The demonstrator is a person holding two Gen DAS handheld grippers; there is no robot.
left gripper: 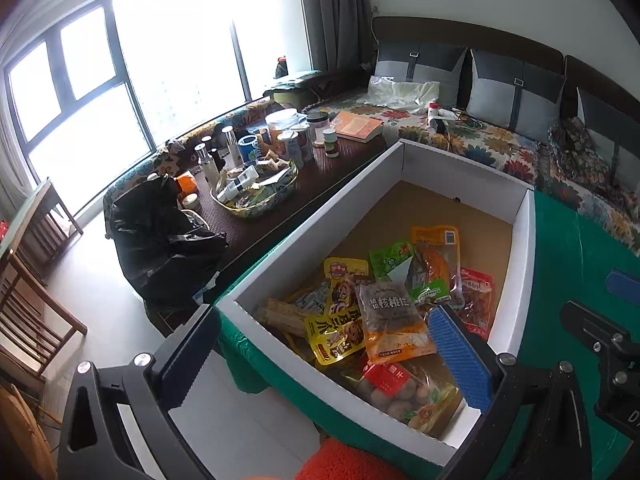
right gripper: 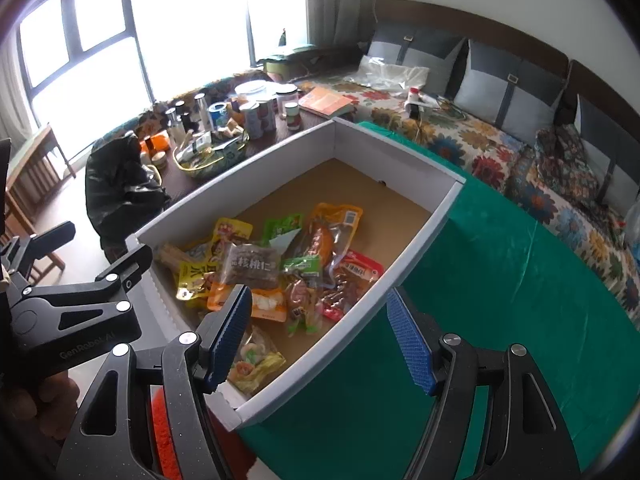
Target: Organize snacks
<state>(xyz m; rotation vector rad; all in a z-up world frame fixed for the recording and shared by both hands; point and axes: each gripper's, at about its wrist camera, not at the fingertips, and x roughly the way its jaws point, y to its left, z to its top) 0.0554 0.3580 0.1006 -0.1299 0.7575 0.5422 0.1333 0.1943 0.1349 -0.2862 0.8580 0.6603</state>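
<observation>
A white box (right gripper: 416,236) with a brown cardboard floor sat on a green cloth (right gripper: 500,280) and held the snacks (right gripper: 280,268), a loose heap of packets at its near end; the far end lay bare. Behind it a dark desk (left gripper: 332,176) carried jars, bottles, a book (left gripper: 358,125) and a patterned basket (left gripper: 260,196), with a black bag (left gripper: 160,240) beside it and a floral sofa (right gripper: 500,148) beyond. The left tool (left gripper: 324,356) stood wide open, straddling the box's near left corner, one pad over the packets, gripping nothing. The right tool (right gripper: 324,332) also stood wide open and empty, straddling the box's right wall.
</observation>
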